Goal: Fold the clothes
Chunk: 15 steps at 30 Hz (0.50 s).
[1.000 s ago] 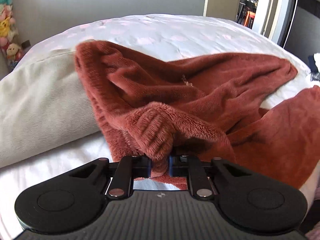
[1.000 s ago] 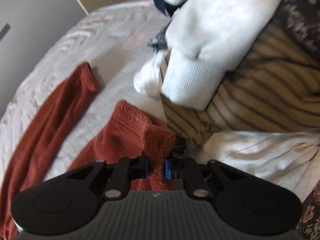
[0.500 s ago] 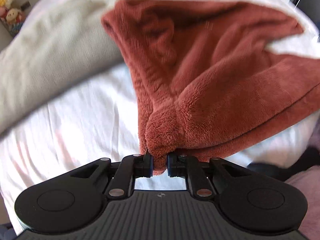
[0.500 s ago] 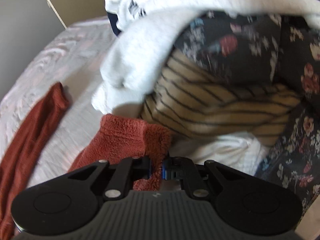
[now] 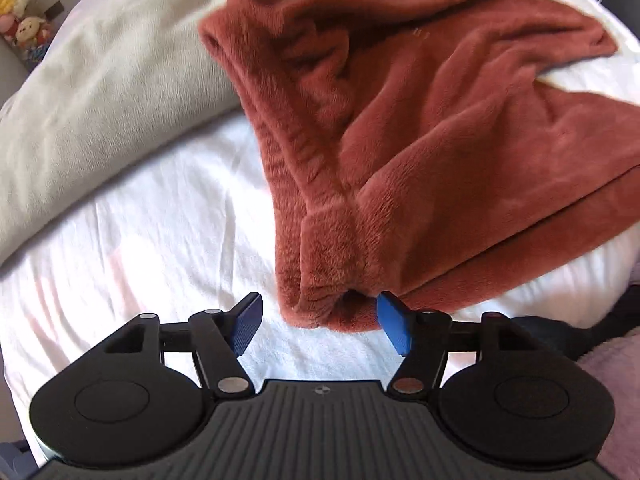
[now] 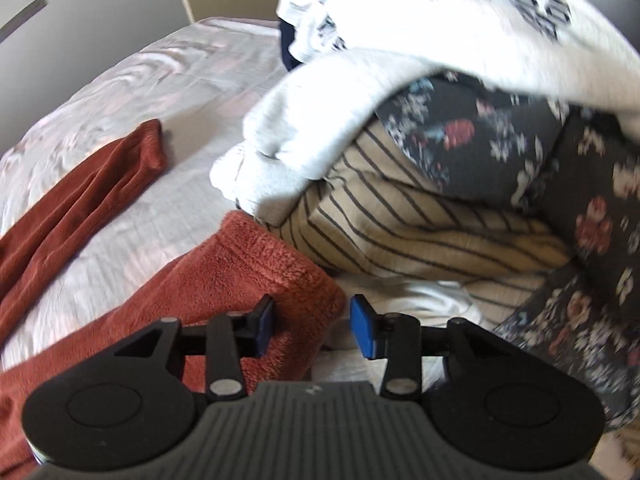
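- While you scan the left wrist view from its left edge, you meet a pale pillow point(image 5: 92, 92) at upper left on the white bed sheet point(image 5: 160, 248), then the rust fleece garment point(image 5: 420, 120) filling the centre and right of the frame.
- Your left gripper point(image 5: 320, 322) stands wide open. A bunched cuff or hem of the fleece rests between the blue pads, brushing the right pad point(image 5: 394, 328) and clear of the left one, so nothing is clamped.
- In the right wrist view, one long limb of the fleece point(image 6: 80, 208) lies flat at centre left. Another thick edge sits at lower centre.
- Your right gripper point(image 6: 312, 330) is likewise open. Its left pad presses against that thick edge, the right pad stands free, and it holds nothing.
- To the right rises a heap of other clothes point(image 6: 440, 184): white knit on top, striped beige below, dark floral at the far right.
- Expect the fleece to be soft, limp and bulky, light enough to lift yet prone to sag and bunch. The plush pile should grip the pads well. Take it at the ribbed hems or seamed edges, where the layers are thick, not in mid-panel.
- Whether this garment is trousers or a top cannot be settled. Its right part runs out of the left view, its lower part hides behind the right gripper, and both frames are blurred.
- Whether the fleece has just been laid out or just been doubled over, the folds alone do not tell.
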Each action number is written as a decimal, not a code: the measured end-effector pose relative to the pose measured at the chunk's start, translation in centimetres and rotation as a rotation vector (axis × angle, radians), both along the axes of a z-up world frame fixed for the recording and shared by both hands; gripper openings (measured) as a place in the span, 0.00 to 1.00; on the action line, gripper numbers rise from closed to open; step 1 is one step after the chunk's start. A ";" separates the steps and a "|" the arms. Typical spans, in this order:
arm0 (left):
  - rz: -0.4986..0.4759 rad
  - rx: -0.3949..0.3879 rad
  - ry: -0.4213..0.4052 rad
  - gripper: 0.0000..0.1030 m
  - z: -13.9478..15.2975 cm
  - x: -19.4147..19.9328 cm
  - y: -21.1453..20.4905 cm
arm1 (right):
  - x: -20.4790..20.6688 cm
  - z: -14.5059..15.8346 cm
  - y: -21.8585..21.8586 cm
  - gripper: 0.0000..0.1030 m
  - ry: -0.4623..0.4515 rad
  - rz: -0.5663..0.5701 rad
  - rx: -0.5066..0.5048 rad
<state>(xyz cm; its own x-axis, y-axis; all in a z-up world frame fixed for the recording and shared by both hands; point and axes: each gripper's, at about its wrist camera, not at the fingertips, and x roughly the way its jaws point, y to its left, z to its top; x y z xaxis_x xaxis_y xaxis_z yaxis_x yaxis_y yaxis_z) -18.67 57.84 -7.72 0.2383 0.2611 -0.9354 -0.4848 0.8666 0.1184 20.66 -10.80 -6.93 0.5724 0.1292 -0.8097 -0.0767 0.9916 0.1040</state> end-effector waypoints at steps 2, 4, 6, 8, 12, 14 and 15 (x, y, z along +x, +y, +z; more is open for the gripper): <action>0.002 0.019 -0.026 0.60 0.9 0.1 0.2 | 0.0 0.4 0.6 0.51 0.002 0.014 -0.060; 0.004 0.037 -0.051 0.60 1.9 0.1 0.4 | 0.1 0.7 1.0 0.56 0.003 0.024 -0.102; 0.005 0.056 -0.077 0.60 2.8 0.2 0.6 | 0.4 1.0 1.2 0.60 0.009 0.029 -0.125; 0.007 0.075 -0.102 0.60 3.7 0.2 0.8 | 0.8 1.1 1.2 0.69 0.045 0.040 -0.164; 0.003 0.177 -0.130 0.60 4.0 2.4 1.7 | 1.0 1.3 0.8 0.76 0.094 0.061 -0.261; 0.000 0.218 -0.131 0.61 4.0 3.8 2.6 | 0.7 1.9 0.2 0.76 0.086 0.057 -0.265; -0.001 0.238 -0.131 0.61 4.0 4.5 3.1 | 0.6 2.2 -0.1 0.76 0.082 0.055 -0.266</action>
<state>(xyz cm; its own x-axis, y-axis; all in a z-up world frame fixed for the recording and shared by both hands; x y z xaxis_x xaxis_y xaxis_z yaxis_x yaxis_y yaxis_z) -14.16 60.93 -3.77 0.3533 0.4700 -0.8089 -0.5087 0.8222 0.2555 21.29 -10.88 -4.75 0.5017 -0.0645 -0.8626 -0.1336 0.9795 -0.1510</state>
